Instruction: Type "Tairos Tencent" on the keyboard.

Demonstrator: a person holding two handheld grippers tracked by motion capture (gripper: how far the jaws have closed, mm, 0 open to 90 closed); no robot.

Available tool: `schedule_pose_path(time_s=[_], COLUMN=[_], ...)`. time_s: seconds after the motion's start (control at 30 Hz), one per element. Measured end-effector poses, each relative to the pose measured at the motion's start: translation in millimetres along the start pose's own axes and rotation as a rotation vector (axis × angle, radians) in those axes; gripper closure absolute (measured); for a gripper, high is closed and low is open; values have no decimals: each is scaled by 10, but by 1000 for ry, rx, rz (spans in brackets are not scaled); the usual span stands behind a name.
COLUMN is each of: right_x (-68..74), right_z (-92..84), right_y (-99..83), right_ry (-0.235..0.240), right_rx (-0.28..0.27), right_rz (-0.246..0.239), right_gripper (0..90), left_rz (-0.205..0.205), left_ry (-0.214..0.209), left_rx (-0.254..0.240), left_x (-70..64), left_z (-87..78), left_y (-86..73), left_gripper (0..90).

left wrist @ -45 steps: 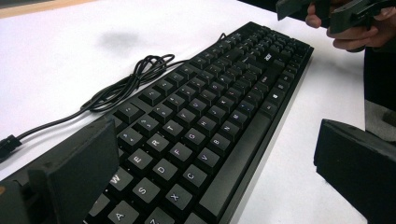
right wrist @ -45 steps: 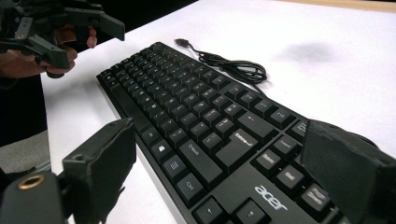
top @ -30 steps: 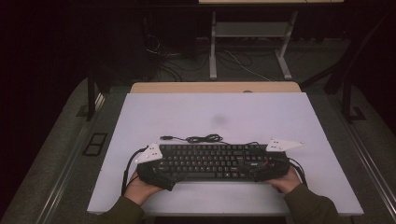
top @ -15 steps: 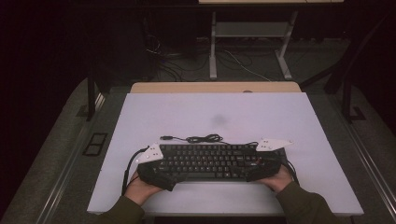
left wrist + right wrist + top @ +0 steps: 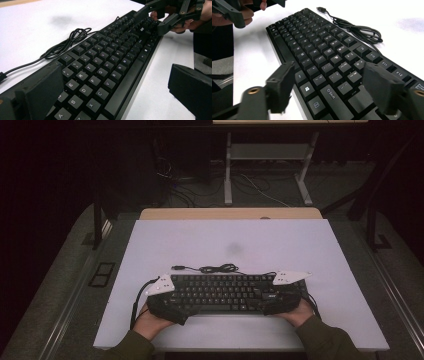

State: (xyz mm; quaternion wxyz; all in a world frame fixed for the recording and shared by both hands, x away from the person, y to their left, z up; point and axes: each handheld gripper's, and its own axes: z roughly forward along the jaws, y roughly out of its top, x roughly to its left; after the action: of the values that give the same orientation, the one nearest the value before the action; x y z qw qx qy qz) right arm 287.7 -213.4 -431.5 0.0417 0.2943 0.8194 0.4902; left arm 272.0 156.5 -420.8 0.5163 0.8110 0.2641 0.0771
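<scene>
From the high view we see a black keyboard (image 5: 225,292) lying flat near the front edge of the white bench (image 5: 310,245), its long side running across. Its black cable (image 5: 215,268) lies bunched on the bench just behind it, with the plug end free toward the left.

The left gripper (image 5: 167,305) sits at the keyboard's left end and the right gripper (image 5: 280,301) at its right end, each held by a hand coming in from below. From this height we cannot tell how wide either pair of jaws stands.

The gripper views supply that. In the left gripper view we see the left gripper (image 5: 110,95) with its jaws spread wide across the keyboard's depth: one jaw stands at the far edge, by the cable side, and the other hangs over bare bench off the near edge, well clear of the case. The key legends read plainly here, and the other gripper shows far off at the keyboard's opposite end.

In the right gripper view the right gripper (image 5: 329,92) has its jaws over the keyboard's right end with the keys around Shift between them. These jaws have just been closing, with the keyboard between them, yet both pads appear to stand off it, gripping nothing. This view also shows the cable's (image 5: 359,30) coil and plug clearly.
</scene>
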Motion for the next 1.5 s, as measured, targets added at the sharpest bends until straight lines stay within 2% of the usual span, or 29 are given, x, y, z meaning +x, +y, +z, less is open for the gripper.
schedule_pose_path(time_s=[0.3,0.57,0.77,1.33,1.5], right_x=[-11,9,22,-7,-9], right_z=[18,27,39,80,81], right_y=[-18,-26,-30,-50,-47], right_ry=[16,-31,-43,-76,-75], right_rx=[49,107,126,172,174], right_rz=[-6,-21,-41,-50,-47], right_gripper=[517,791,878,892,892], left_rz=[-3,3,5,14,-7], left_ry=[-2,0,0,4,4], left_rx=[0,2,5,14,4], left_x=[16,2,7,-16,19], left_z=[19,23,34,139,178], left_y=[3,7,11,78,105], left_gripper=[0,0,0,0,0])
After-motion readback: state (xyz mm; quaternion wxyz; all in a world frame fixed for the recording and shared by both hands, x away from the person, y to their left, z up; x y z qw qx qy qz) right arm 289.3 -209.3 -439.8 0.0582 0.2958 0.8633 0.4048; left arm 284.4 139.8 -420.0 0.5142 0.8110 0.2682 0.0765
